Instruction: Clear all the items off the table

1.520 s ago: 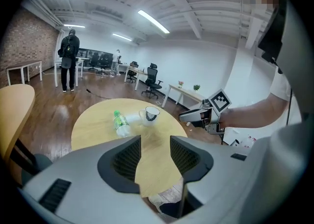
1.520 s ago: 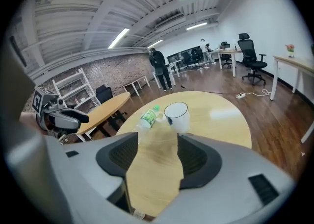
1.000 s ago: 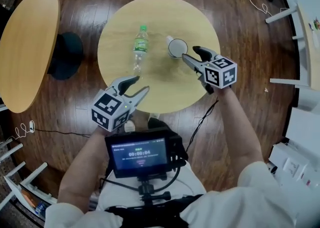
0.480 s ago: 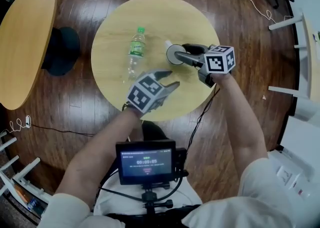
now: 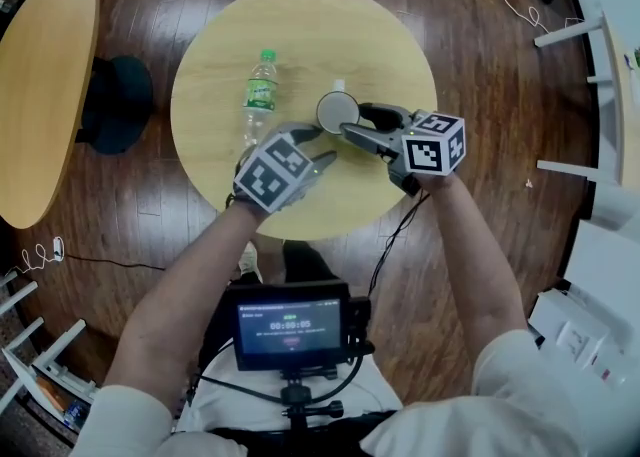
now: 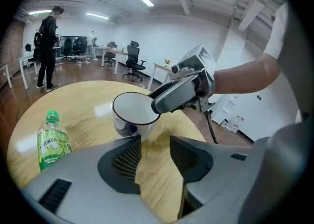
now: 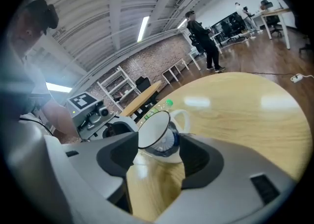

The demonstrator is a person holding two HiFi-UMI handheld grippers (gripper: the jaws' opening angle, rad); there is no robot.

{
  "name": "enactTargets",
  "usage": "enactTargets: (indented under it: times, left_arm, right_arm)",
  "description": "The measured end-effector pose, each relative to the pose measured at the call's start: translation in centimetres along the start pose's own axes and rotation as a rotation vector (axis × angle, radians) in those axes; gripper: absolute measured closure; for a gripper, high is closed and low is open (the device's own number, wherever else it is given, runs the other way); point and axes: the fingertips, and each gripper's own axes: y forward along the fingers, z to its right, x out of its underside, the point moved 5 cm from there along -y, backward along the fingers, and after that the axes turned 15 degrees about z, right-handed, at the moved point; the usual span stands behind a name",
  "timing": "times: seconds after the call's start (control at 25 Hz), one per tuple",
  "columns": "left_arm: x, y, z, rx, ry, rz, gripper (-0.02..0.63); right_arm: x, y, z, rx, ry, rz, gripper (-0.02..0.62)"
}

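Dark wooden floorboards [image 5: 150,215] ran under everything, with office desks and a standing person [image 6: 46,46] far off in the room. Two round, pale wood tables stood on them. The nearer table [image 5: 300,25] carried the work, and the other table [image 5: 40,95] sat well off to the left beside a dark round seat [image 5: 115,105].

From where I stood, the person's bare forearms reached over the near edge of the table. A small screen [image 5: 290,325] hung at their chest.

The right gripper [image 7: 158,138], topped by its marker cube [image 5: 435,143], came in from the right edge. Its jaws were spread, with the mug [image 5: 337,108] between their tips and a strip of tabletop showing between the mug's wall and one pad. The left gripper [image 6: 153,144] hovered over the near side of the table with its jaws also spread. Only bare wood showed between them, and the mug stood just beyond their tips.

A clear plastic bottle [image 5: 258,95] stood upright left of the table's middle, apart from the mug. It had a green cap and a green label.

The mug sat just right of the table's middle. It was white inside and out, with a thin dark rim, a white loop handle on its far side and a blue marking low on its outer wall.
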Motion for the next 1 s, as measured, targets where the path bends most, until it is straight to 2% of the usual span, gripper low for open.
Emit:
enactTargets:
  times: [0.16,0.24,0.4,0.64,0.88,1.0]
  left_arm:
    - [0.2,-1.2,-0.3,-0.019,0.067,-0.034,0.422]
    - [0.3,-1.5,0.0,-0.017,0.055,-0.025,0.422]
    - [0.2,-1.4,1.3,-0.003,0.038,-0.007,0.422]
    - [0.0,-0.9,1.7,0.005,0.038,-0.003,0.423]
    - [-0.2,-1.7,-0.5,-0.04,0.03,0.001,0.425]
    - [-0.5,-1.8,-1.3,-0.052,0.028,0.004,0.425]
  right_arm:
    - [1.7,-1.1,-1.5,-0.001,-0.002,-0.039,0.344]
    - [1.7,-2.0,-1.3,0.004,-0.02,-0.046,0.344]
    - [-1.3,-2.5,0.5,0.044,-0.094,0.007,0.344]
    - [-1.9,-0.2,0.7,-0.017,-0.219,-0.063,0.342]
    - [0.3,-1.1,-1.8,-0.052,-0.179,-0.082,0.356]
    - [1.5,-1.9,-2.7,-0.051,-0.208,-0.092,0.356]
